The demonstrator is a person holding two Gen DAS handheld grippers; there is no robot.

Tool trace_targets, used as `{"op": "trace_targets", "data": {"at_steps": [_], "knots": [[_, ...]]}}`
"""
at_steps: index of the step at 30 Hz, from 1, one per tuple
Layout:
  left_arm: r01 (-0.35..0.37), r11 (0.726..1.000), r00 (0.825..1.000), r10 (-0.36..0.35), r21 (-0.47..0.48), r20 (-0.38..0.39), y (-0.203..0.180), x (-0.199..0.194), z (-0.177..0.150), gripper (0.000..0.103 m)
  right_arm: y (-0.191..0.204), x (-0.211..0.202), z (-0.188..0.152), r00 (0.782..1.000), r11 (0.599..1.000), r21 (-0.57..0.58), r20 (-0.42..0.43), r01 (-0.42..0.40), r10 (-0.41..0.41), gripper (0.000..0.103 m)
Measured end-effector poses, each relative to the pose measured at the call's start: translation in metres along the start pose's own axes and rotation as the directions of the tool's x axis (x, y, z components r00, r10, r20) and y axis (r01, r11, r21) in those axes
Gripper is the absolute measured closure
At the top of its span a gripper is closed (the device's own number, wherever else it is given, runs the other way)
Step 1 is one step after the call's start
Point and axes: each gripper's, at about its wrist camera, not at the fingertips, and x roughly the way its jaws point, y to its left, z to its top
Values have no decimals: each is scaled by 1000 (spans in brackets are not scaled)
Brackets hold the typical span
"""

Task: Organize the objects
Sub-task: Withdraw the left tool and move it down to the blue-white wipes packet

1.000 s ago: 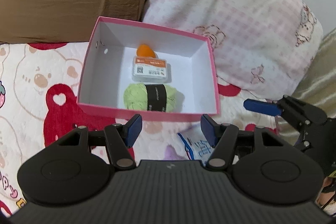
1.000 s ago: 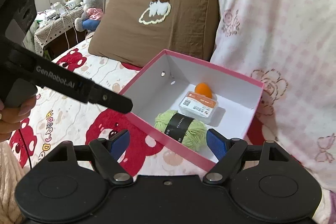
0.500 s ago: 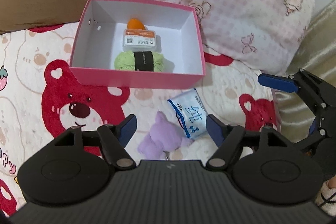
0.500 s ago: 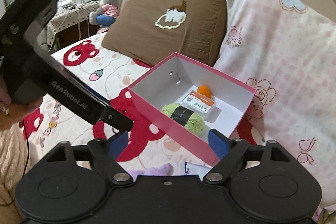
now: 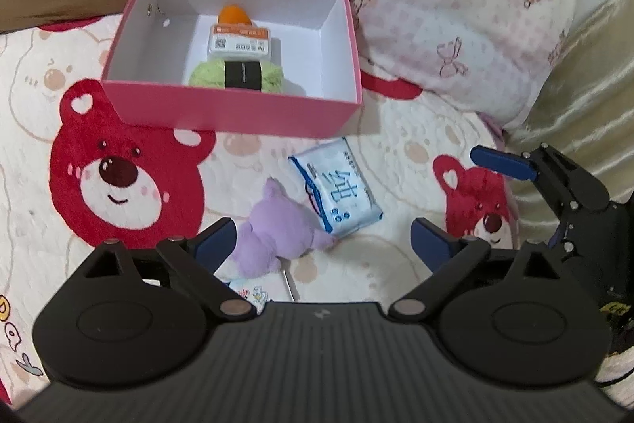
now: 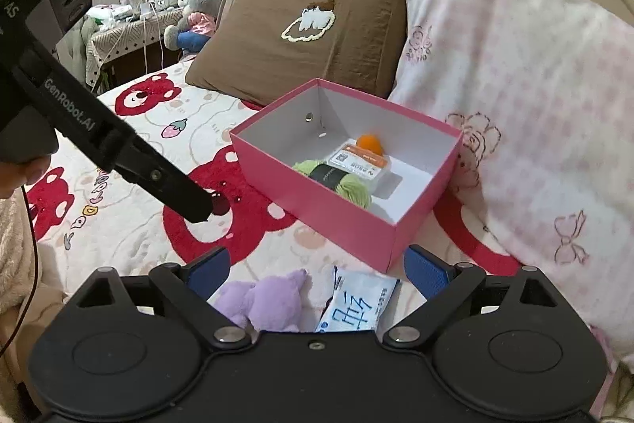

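The left gripper [image 5: 321, 244] has just been opening and stands released over the bed [image 5: 158, 217], a purple plush toy [image 5: 273, 228] and tissue pack [image 5: 337, 191] between its fingers. At twelve o'clock sits the pink box [image 5: 237, 110]. The right gripper [image 6: 317, 270] has likewise been opening, empty.

The left gripper [image 6: 198, 211] carries "GenRobot.AI" in white along its arm. The blue-and-white packet [image 5: 337, 191] bears one large blue Chinese character; the bedsheet [image 6: 119, 224] lettering is unclear.
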Motion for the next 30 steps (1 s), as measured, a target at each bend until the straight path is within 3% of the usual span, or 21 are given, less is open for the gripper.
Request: {"op": "trace_targets", "data": {"at_steps": [10,17,21,24,30], "knots": [[39,999,999,-39,-19,-1,3,48,-13,7,-12,18,-42,998,996,82,50,24,-28,7],[10,999,999,-8,-31,45,3,80,-8,7,-21,51,-61,997,993,95,0,77,-77,7],[-10,999,997,6,46,75,-1,103,-9,11,-24,63,-67,997,992,97,-21,76,-74,13],[-52,994,986,36,91,164,-1,116,-12,11,-30,66,-69,999,984,169,-19,50,-47,13],[59,998,991,-61,17,120,10,143,-10,12,-26,80,-73,995,992,83,-39,99,-97,17]]}}
